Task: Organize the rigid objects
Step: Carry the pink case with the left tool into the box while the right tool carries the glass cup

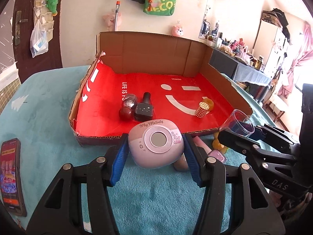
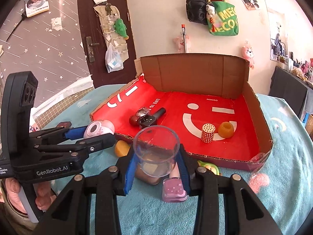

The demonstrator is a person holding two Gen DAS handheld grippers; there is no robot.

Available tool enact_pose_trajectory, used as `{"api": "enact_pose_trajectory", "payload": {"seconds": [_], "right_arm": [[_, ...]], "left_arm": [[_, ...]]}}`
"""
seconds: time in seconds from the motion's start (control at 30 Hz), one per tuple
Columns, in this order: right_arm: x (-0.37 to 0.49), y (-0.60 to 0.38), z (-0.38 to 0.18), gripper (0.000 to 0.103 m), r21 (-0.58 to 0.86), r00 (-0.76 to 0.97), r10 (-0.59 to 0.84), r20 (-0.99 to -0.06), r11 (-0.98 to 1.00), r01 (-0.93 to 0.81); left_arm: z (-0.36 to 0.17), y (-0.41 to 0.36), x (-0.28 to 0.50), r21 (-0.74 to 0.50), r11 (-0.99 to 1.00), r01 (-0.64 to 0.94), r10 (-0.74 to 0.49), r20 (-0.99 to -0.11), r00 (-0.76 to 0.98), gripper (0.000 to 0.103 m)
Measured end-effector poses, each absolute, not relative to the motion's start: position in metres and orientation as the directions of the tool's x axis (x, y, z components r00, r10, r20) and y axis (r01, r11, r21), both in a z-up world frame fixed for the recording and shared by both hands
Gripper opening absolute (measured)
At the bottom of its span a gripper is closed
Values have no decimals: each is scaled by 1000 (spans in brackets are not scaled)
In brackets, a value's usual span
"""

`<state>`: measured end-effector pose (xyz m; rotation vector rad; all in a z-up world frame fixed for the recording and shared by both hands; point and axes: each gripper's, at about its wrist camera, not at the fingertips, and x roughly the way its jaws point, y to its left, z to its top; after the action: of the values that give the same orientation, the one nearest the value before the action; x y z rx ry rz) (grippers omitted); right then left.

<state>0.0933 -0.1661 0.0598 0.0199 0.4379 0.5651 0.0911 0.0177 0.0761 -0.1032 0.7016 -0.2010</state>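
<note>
My left gripper [image 1: 155, 150] is shut on a pink My Melody case [image 1: 156, 145], held just in front of the cardboard tray's [image 1: 93, 135] near wall. My right gripper [image 2: 156, 164] is shut on a clear plastic cup [image 2: 156, 152], held above the teal cloth before the tray [image 2: 230, 159]. In the red-lined tray lie a black nail polish bottle [image 1: 143, 108], two dark red round bottles [image 1: 126, 113], a gold studded cylinder [image 1: 203, 108] and an amber cup [image 2: 226, 129]. The left gripper and case also show in the right wrist view [image 2: 99, 130].
On the teal cloth in front of the tray lie a pink nail polish bottle [image 2: 174, 191], a brown bottle [image 2: 148, 176], a yellow piece [image 2: 121, 148] and a green-yellow toy [image 2: 210, 168]. A phone [image 1: 11, 176] lies at the left edge. A cluttered shelf [image 1: 244, 58] stands right.
</note>
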Motion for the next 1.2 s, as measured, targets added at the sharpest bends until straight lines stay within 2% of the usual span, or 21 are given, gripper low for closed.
{"api": "enact_pose_trajectory", "payload": {"seconds": [0.33, 0.7, 1.2], "right_arm": [[137, -172, 70, 42, 197, 719, 532, -447, 843, -501], [177, -165, 57, 42, 238, 655, 535, -534, 838, -491], [211, -160, 40, 42, 253, 610, 511, -605, 850, -461]], "left_arm": [[77, 9, 122, -167, 964, 205, -264, -657, 707, 53], [52, 6, 165, -212, 953, 217, -302, -735, 607, 53], [32, 7, 195, -202, 961, 187, -274, -768, 579, 53]]}}
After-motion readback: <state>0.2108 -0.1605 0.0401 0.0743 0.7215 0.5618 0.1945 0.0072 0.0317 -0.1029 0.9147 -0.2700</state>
